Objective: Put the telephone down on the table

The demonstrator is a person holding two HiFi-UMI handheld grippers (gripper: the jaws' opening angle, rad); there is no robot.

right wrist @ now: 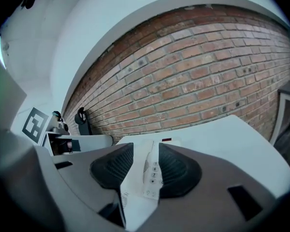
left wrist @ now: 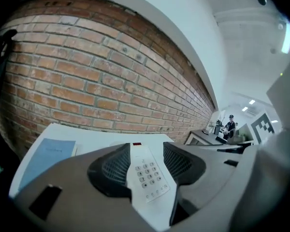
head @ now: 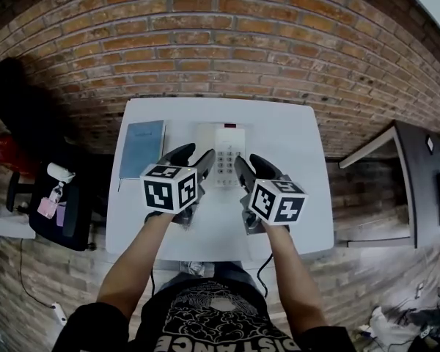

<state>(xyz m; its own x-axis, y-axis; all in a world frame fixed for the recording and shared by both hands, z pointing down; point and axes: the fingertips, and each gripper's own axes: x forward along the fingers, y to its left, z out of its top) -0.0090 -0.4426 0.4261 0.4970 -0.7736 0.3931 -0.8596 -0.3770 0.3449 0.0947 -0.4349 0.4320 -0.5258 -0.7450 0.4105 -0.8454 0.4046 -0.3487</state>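
The white telephone [head: 224,152] lies flat at the bench's [head: 297,196] far middle, right of a blue booklet [head: 141,147], while the left gripper [head: 192,158] and right gripper [head: 254,166] gape empty just nearer; it looks light, rigid and slick, best pinched across its long sides.
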